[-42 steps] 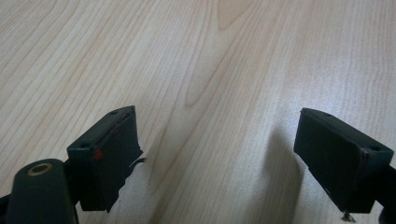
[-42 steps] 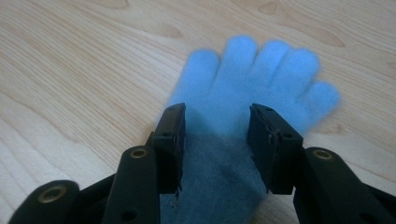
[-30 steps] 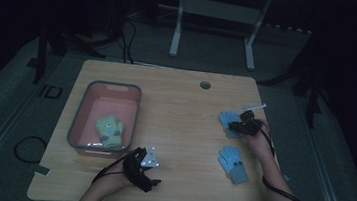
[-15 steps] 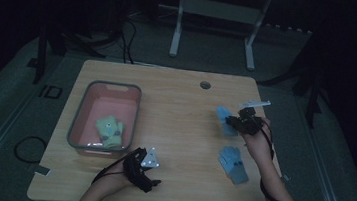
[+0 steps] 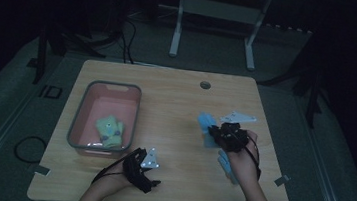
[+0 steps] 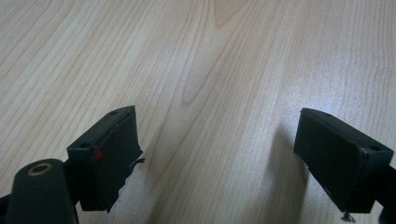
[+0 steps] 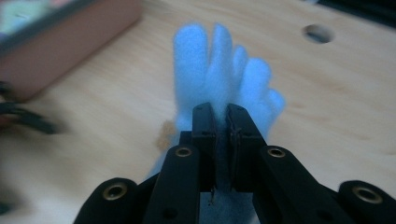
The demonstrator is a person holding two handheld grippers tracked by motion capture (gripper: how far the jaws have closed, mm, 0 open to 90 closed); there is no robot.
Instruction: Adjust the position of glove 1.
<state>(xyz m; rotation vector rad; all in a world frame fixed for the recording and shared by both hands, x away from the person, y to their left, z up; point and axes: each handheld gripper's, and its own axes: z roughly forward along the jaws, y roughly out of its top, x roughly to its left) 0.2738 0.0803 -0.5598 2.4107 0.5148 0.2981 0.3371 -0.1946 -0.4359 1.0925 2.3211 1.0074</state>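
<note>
**Blue glove pinched at the right, left jaws wide over bare wood**

Blue fleece fills the middle of the right gripper view: a small blue glove (image 7: pixel 224 79) with its fingers pointing away from the camera, caught between the two black jaws of the right hand-held gripper (image 7: pixel 221 140), which are pressed together on the fabric with only a thin strip of it between them. In the high view that hand-held gripper (image 5: pixel 225 134) is over the right half of the wooden surface (image 5: pixel 176 105), with the glove (image 5: pixel 207 126) at its left side; whether the glove is lifted clear of the wood or rests on it, I cannot tell. A second blue glove (image 5: pixel 226 167) lies on the surface just nearer the person, partly under the right forearm.

The left hand-held gripper (image 5: pixel 143 169) sits near the front edge of the surface, just beside the front right corner of a pink bin (image 5: pixel 90 101) with a grey rim. In the left gripper view its jaws stand wide apart with nothing between them, low above bare wood grain (image 6: pixel 205 70). Inside the bin lies a pale green glove (image 5: pixel 109 131) with dark spots.

A round hole (image 5: pixel 205 85) is set in the surface near its far edge.
</note>
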